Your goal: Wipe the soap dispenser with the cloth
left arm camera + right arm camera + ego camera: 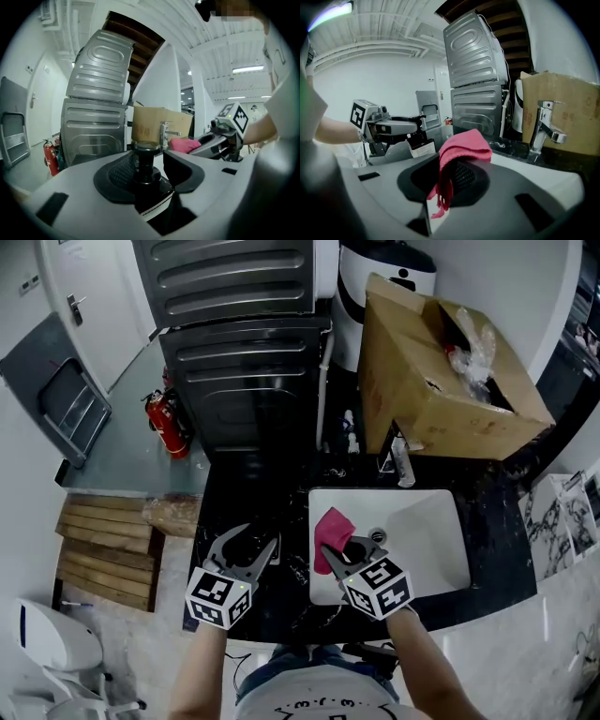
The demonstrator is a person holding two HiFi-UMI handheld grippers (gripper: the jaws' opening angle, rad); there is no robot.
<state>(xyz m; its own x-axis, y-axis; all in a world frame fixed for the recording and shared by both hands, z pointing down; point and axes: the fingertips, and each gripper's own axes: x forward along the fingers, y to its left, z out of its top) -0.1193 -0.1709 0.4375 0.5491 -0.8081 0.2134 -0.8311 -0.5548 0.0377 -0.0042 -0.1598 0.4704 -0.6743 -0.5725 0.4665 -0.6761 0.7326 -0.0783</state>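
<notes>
Plainly the left hand-held gripper (149,165) has its jaws set wide around the soap dispenser (146,149). The dispenser's dark square body fills the gap and looks pinched between the pads, and it stands upright on the black table (246,491). The right hand-held gripper (451,174) is closed narrow on the pink cloth (465,144), which drapes over its jaws above the left side of the white sink (427,535). Cloth and bottle are apart, so I judge the wiping not yet begun. The bottle is steadied, and the next move calls for carrying the cloth leftward onto its side without knocking it. From the head view the bottle is lost against the dark table. The left gripper view gives its pump and neck, and the right gripper view its white label (421,148).
</notes>
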